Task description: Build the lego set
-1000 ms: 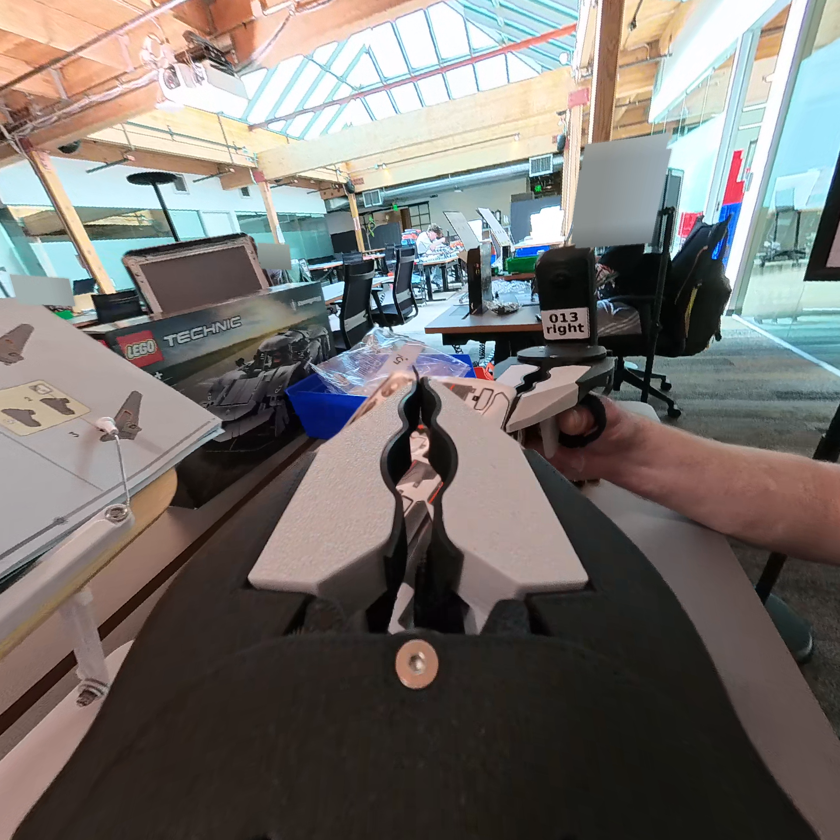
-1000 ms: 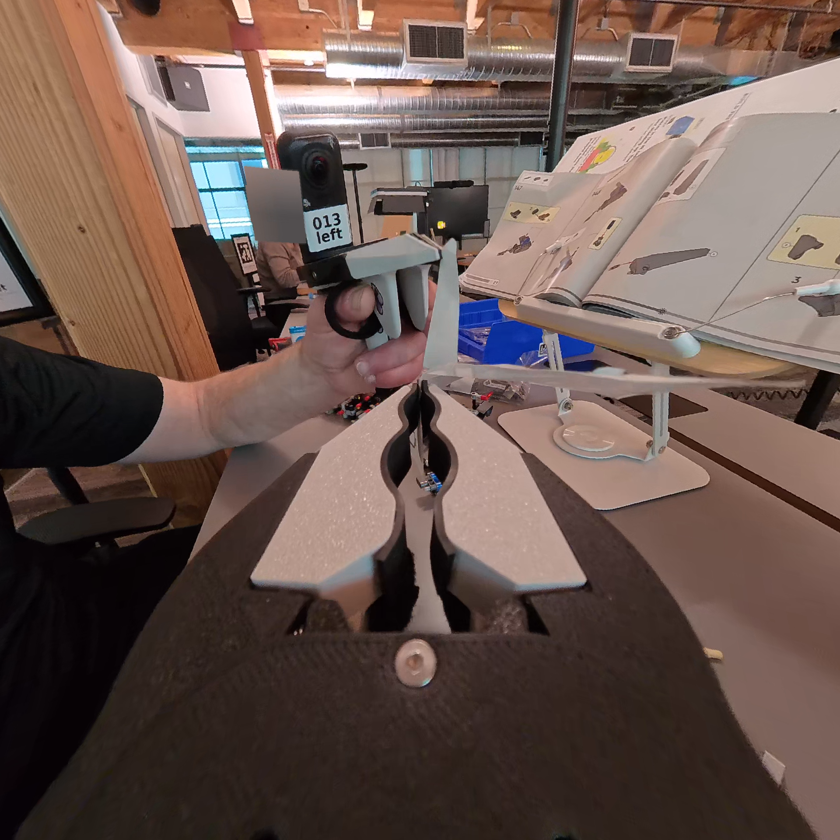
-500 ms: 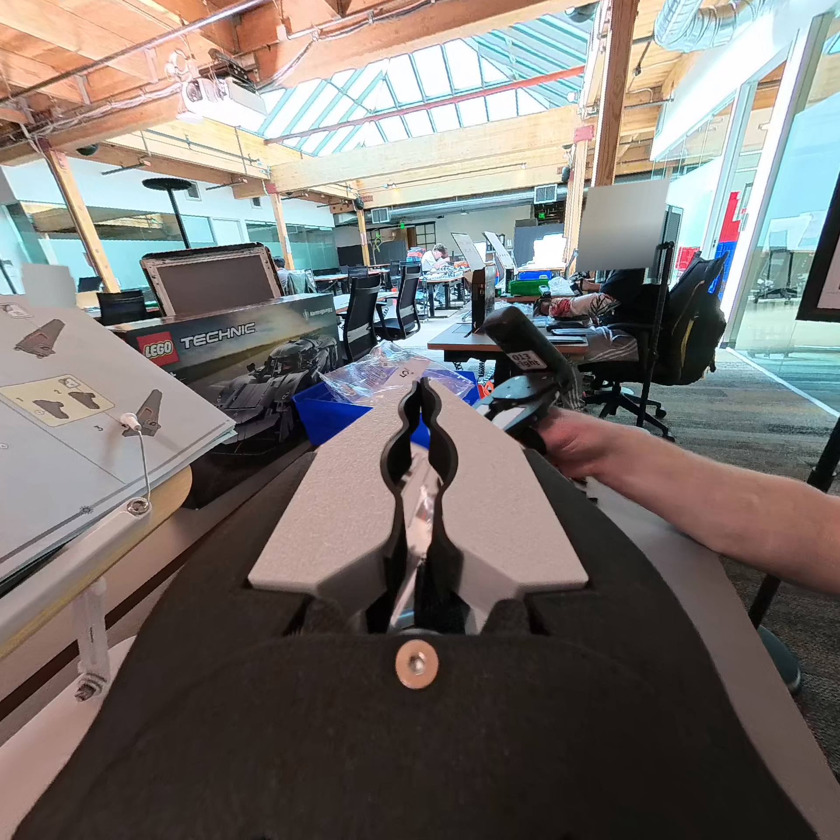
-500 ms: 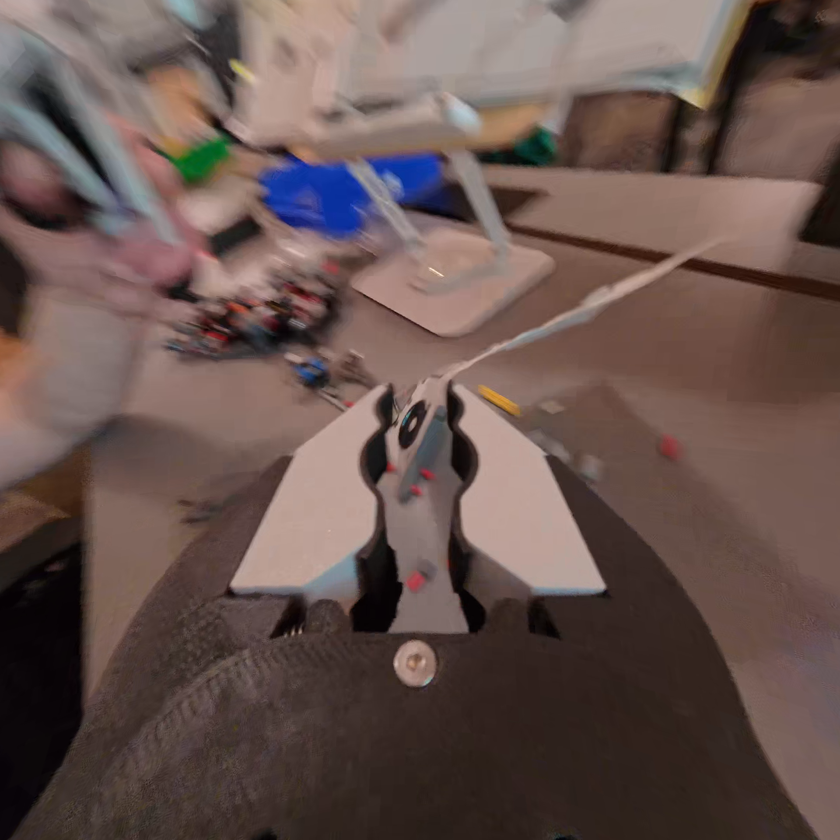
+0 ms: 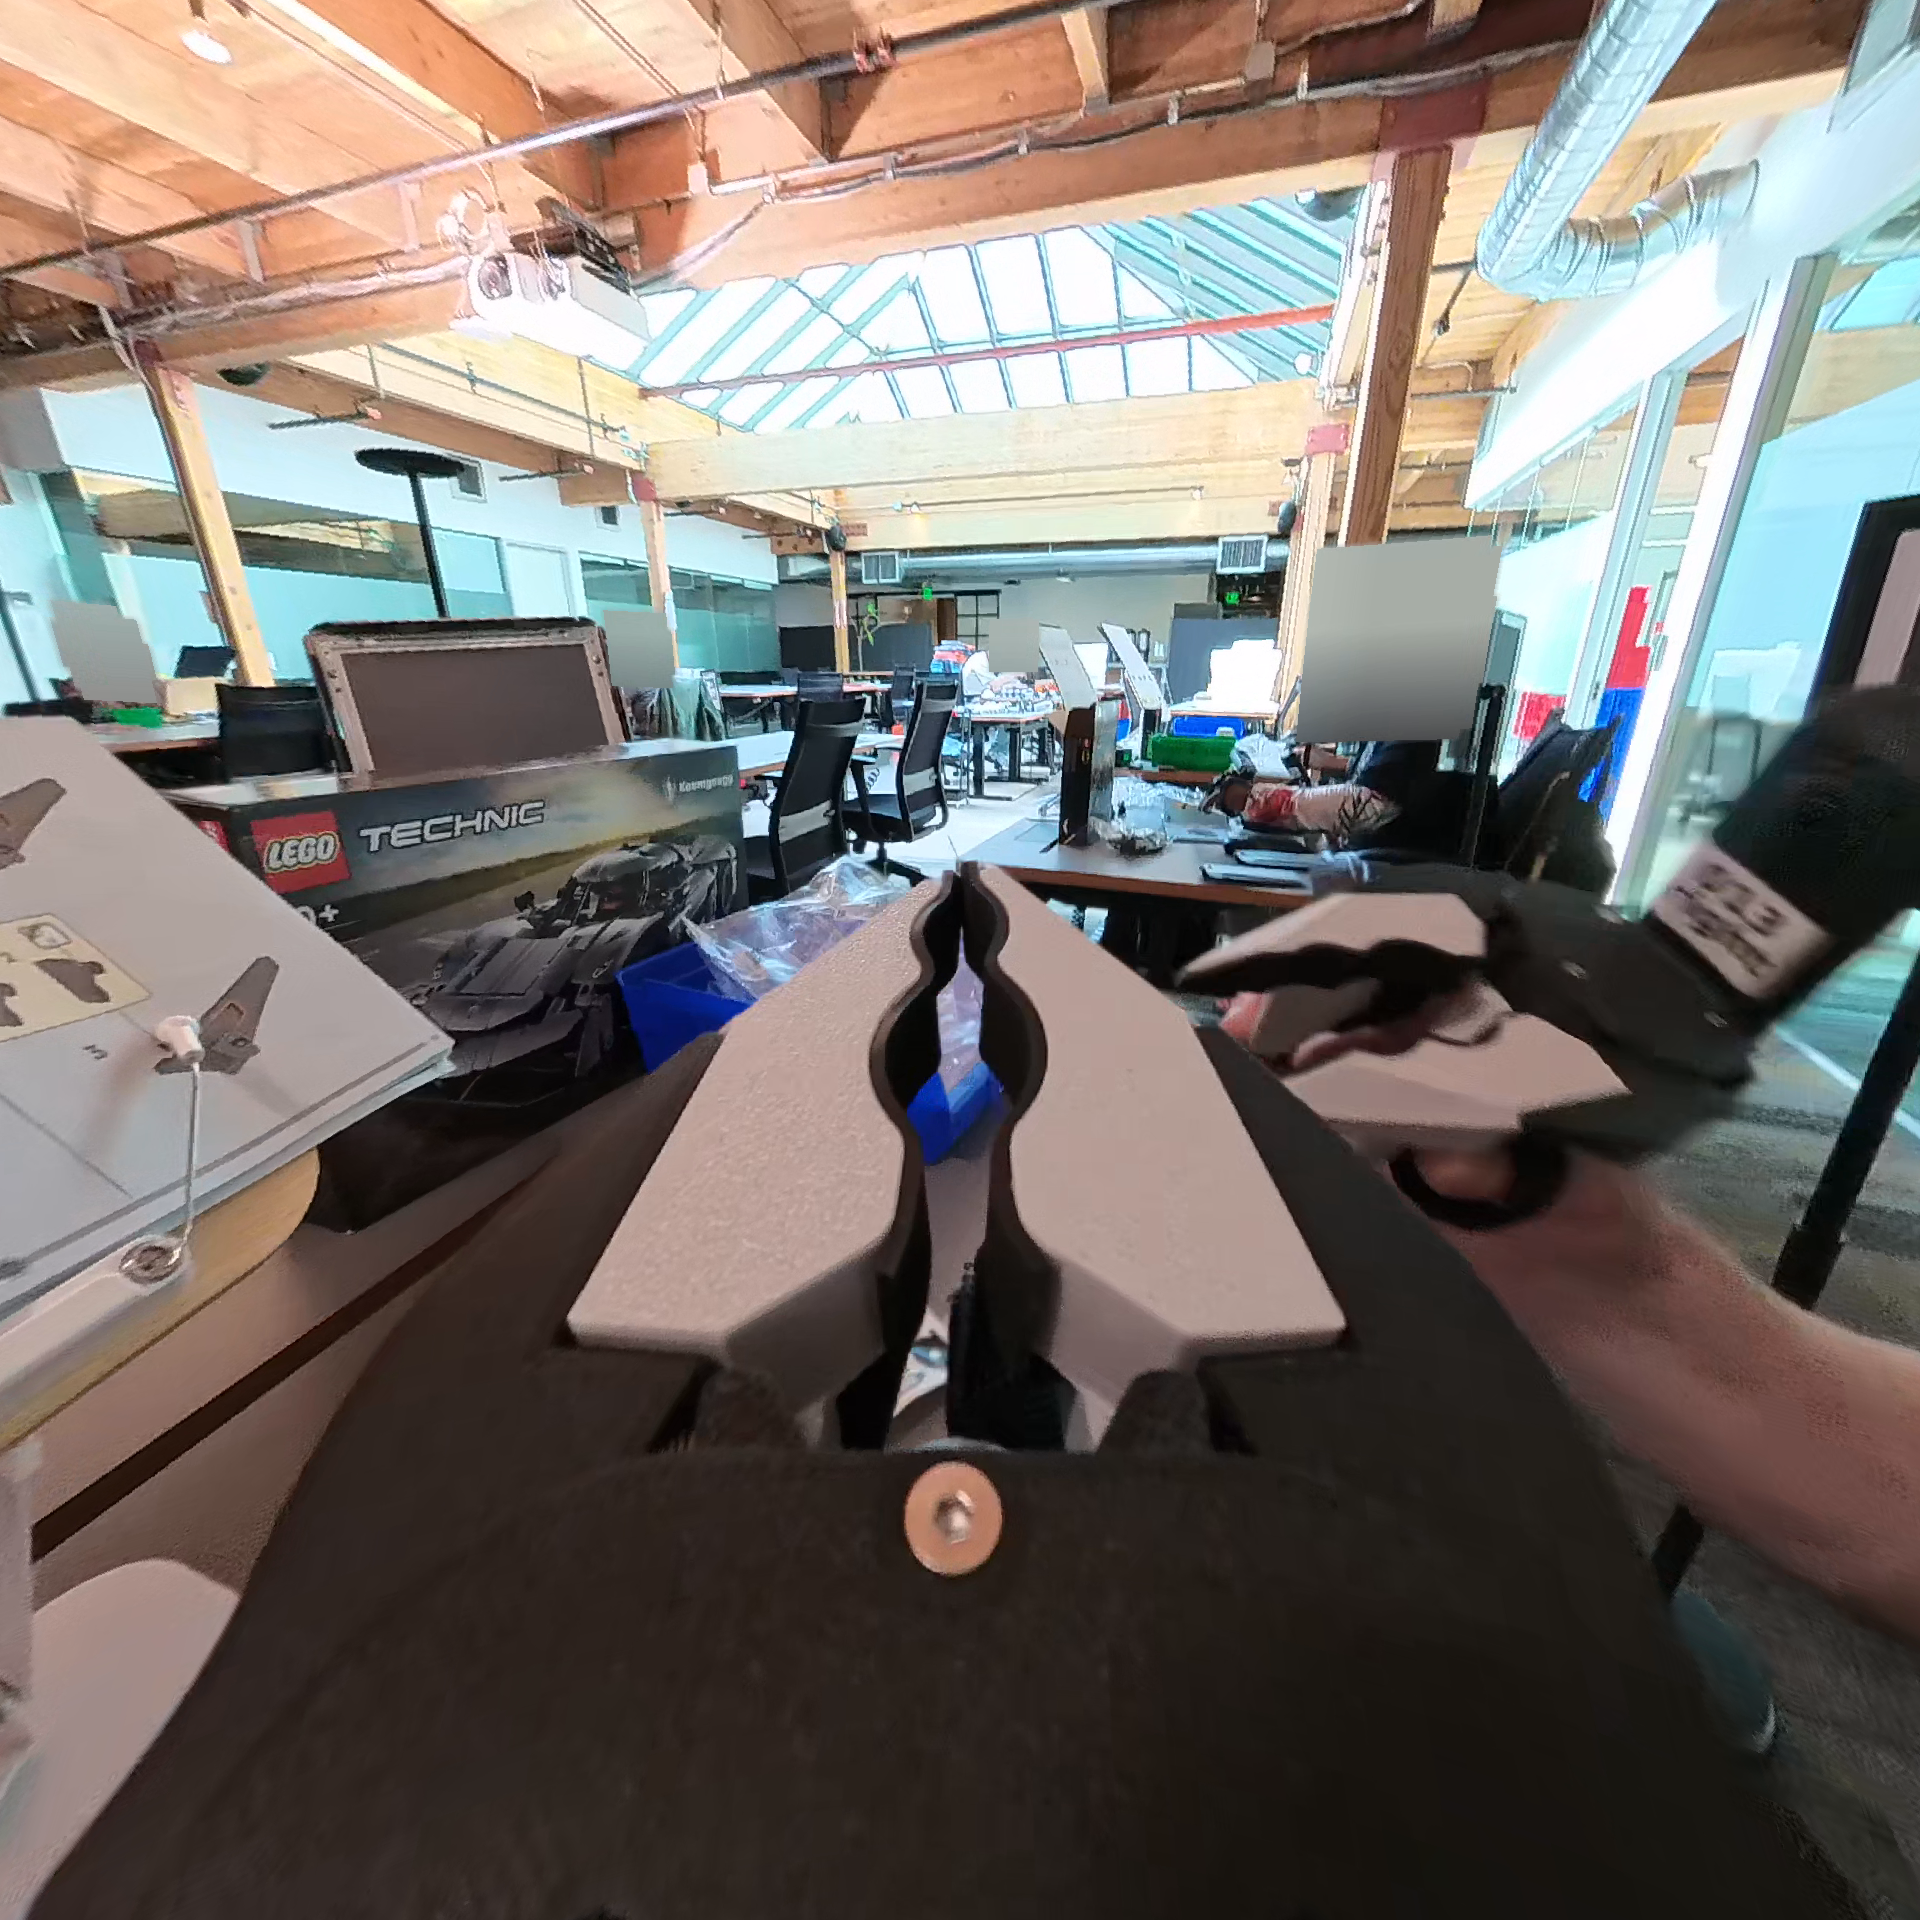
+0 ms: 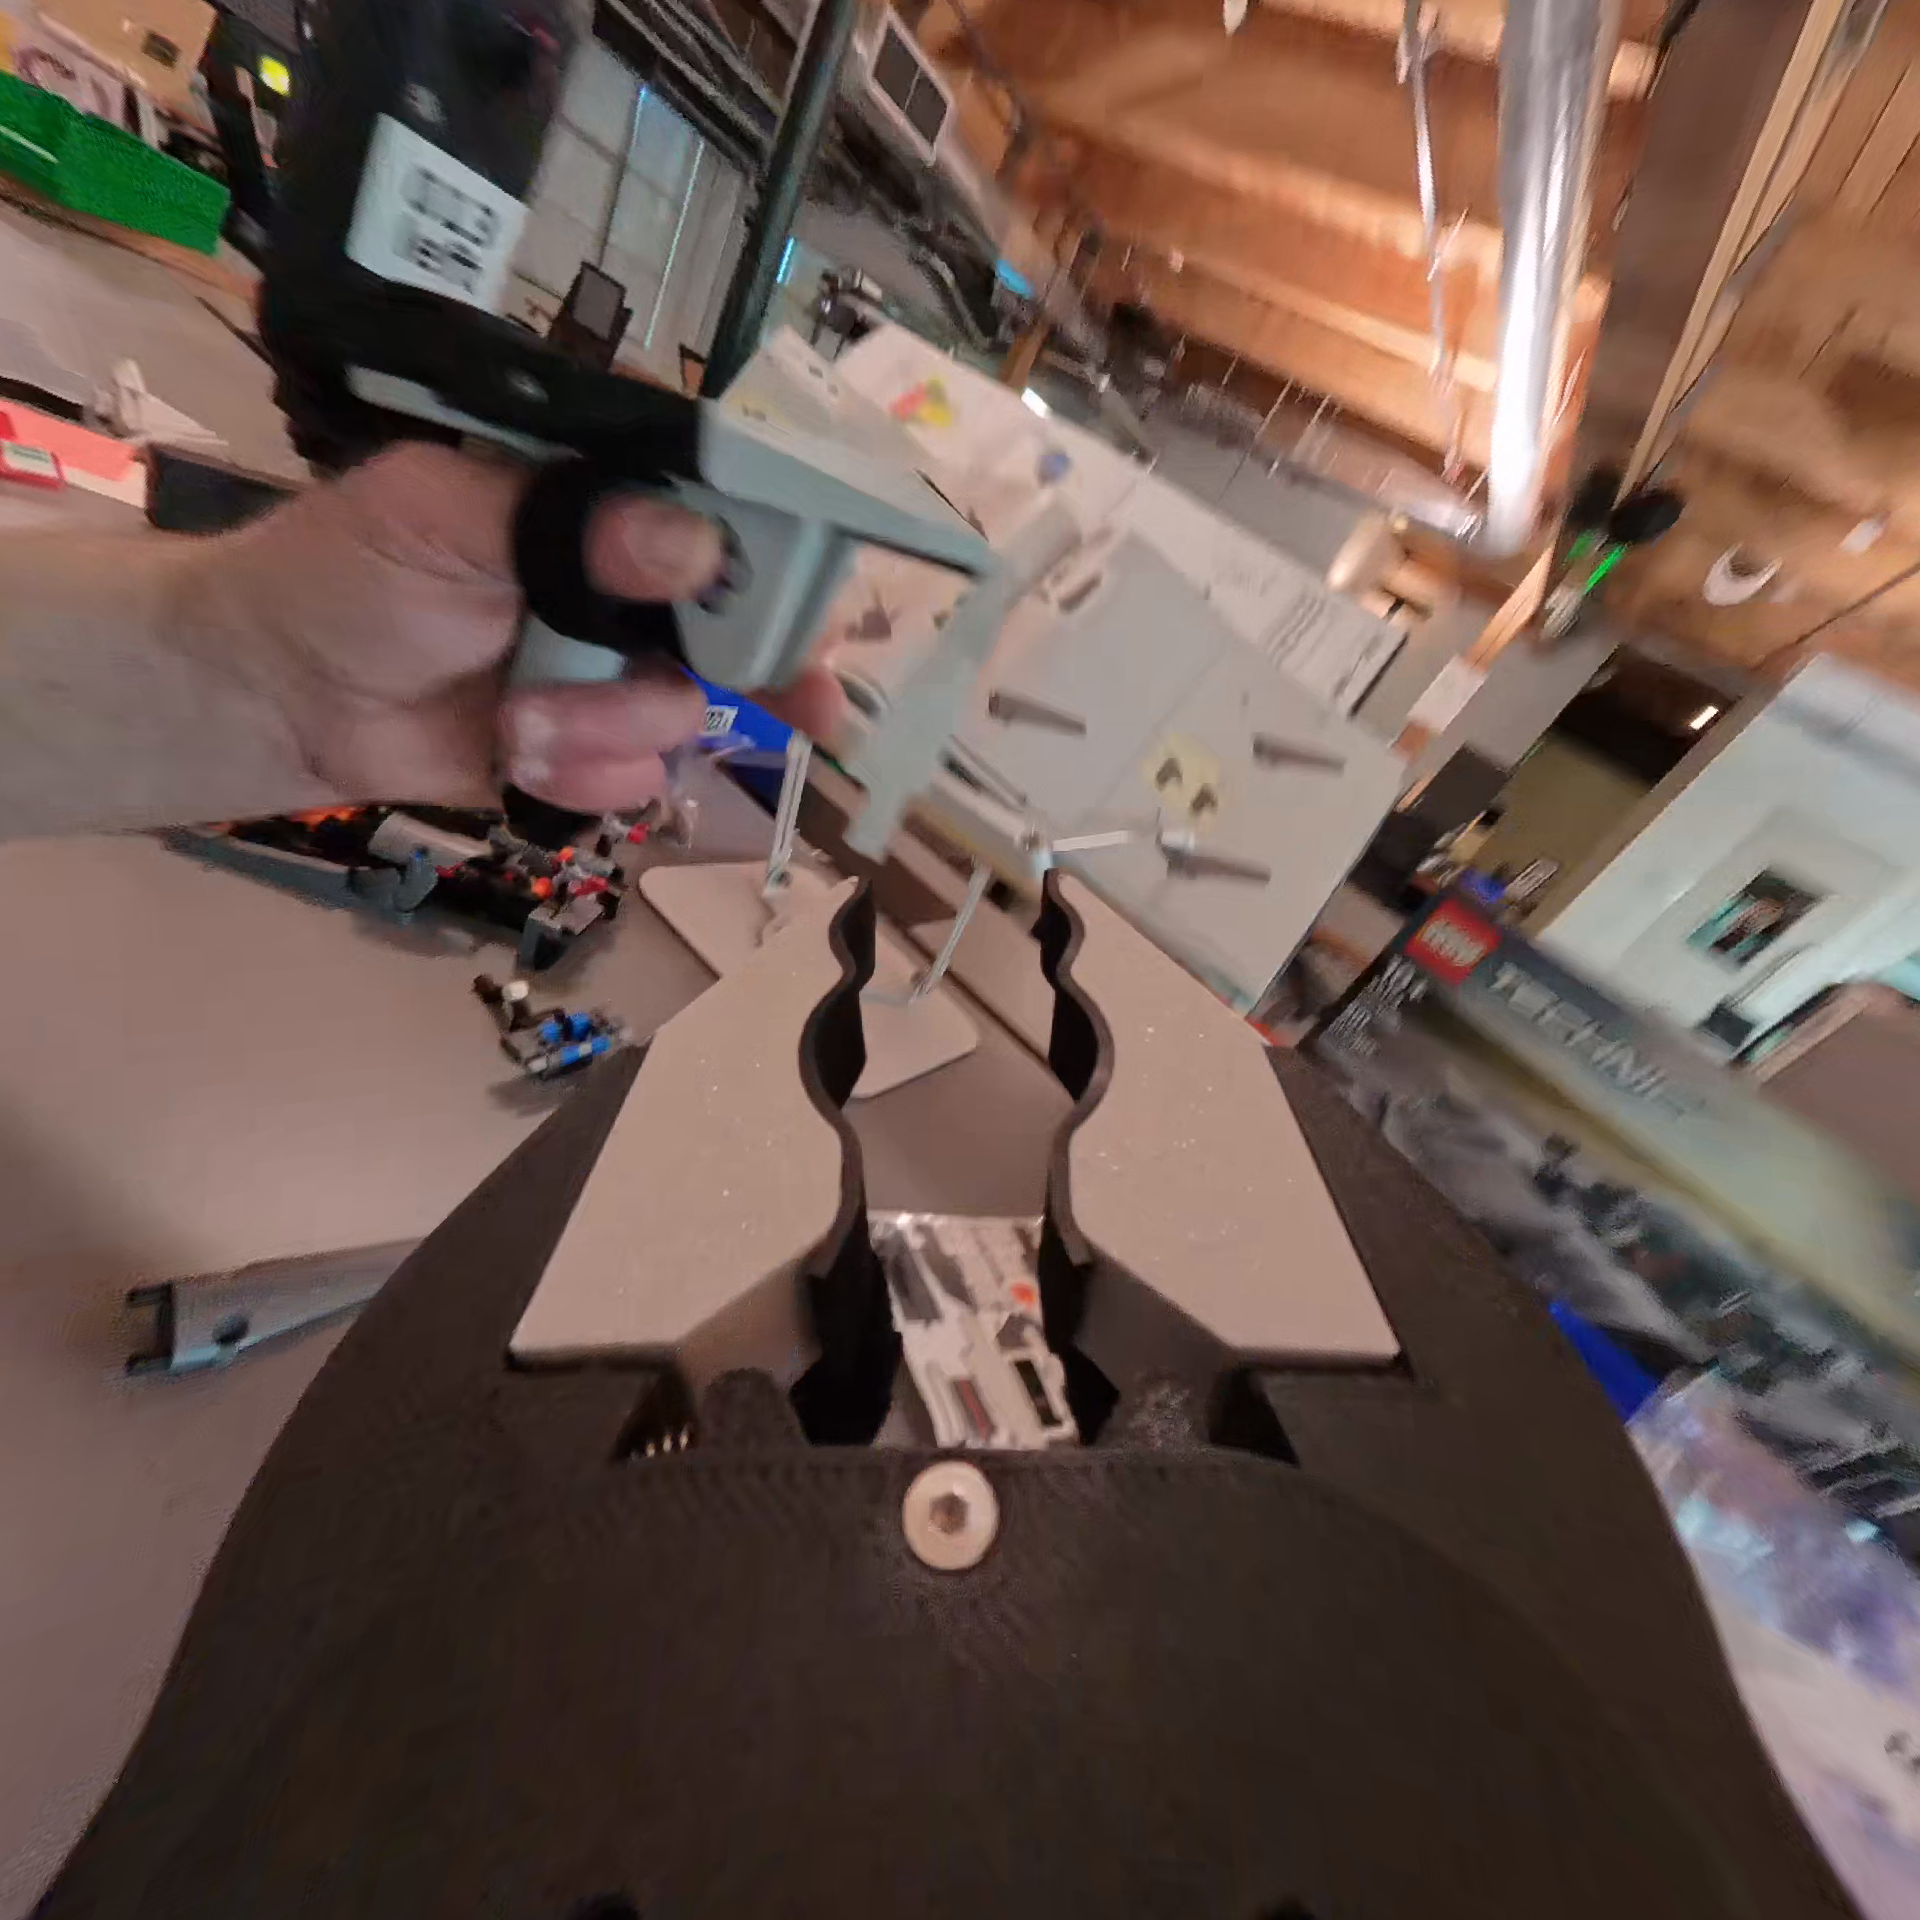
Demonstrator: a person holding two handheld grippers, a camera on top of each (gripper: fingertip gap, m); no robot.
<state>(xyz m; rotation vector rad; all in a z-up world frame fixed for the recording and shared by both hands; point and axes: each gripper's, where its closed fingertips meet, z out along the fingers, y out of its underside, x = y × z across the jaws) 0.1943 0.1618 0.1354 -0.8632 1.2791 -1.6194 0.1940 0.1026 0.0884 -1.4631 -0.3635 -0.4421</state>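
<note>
Left gripper (image 5: pixel 961 883): grey fingers pressed together at the tips, held up above the grey table (image 6: pixel 260 1091); whether anything thin is pinched between them cannot be told. Right gripper (image 6: pixel 951 894): fingers spread, empty, the view smeared by motion blur. Below its palm lies a white sheet printed with small parts (image 6: pixel 977 1340).

The partly built dark Lego model with red and orange pieces (image 6: pixel 416 862) rests on the table at far left of the right wrist view, a small loose cluster of blue and black parts (image 6: pixel 556 1029) nearer, and a long grey beam piece (image 6: pixel 249 1309) nearest.

Likely risks: the two grippers are close together, so a fast swing could knock one against the other, or sweep the loose cluster off its spot.

Edges and room: the white book stand with the open instruction booklet (image 6: pixel 1091 707) crowds the far side; the dark printed Lego box (image 5: pixel 499 883) and blue plastic bin (image 5: pixel 675 997) lie to one side of the stand. Bare tabletop lies nearer than the model, judged the freest room.
</note>
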